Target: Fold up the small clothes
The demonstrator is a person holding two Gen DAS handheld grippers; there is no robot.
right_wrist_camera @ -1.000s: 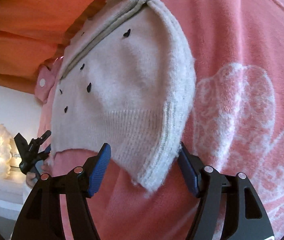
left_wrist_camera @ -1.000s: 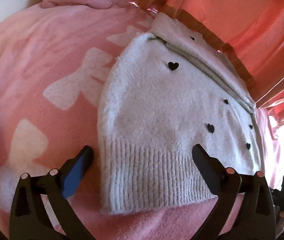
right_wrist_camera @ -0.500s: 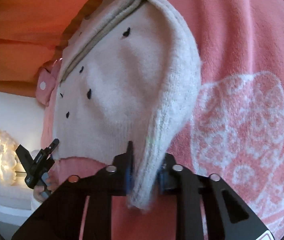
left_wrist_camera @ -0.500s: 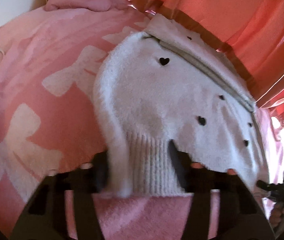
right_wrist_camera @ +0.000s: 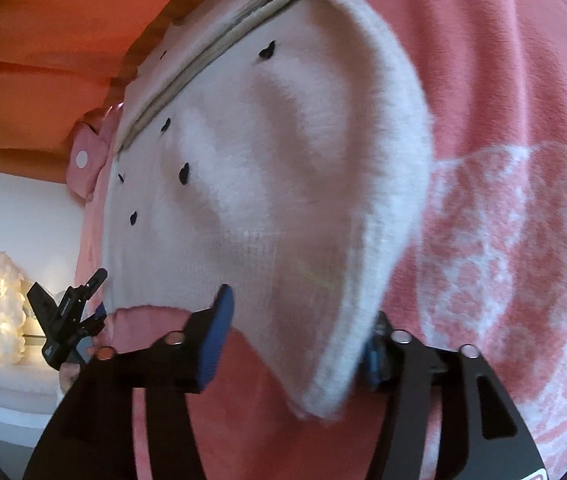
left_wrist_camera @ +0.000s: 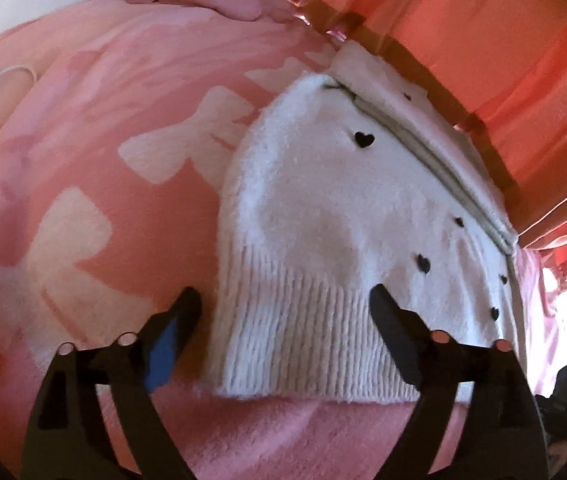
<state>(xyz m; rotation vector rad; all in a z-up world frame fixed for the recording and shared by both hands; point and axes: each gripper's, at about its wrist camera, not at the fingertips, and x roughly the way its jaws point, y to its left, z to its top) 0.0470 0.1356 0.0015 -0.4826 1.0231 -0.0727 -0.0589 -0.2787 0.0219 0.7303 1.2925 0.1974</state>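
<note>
Left gripper (left_wrist_camera: pixel 283 312): jaws spread wide, straddling the ribbed hem of the white sweater (left_wrist_camera: pixel 343 220), gripping nothing. Sweater lies folded on the pink blanket (left_wrist_camera: pixel 83 160), near the orange curtain (left_wrist_camera: pixel 483 40). Right gripper (right_wrist_camera: pixel 299 332): jaws apart around the sweater's near corner, not clamped.

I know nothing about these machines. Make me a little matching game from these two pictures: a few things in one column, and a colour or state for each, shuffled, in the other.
Things:
1. sweater
2. blanket
3. left gripper
4. curtain

Descriptions:
A. orange-red, hanging behind the bed
B. white and fuzzy with small black hearts
C. open, fingers straddling the ribbed hem
D. pink with white bow shapes

Pairs: 1-B, 2-D, 3-C, 4-A
</note>
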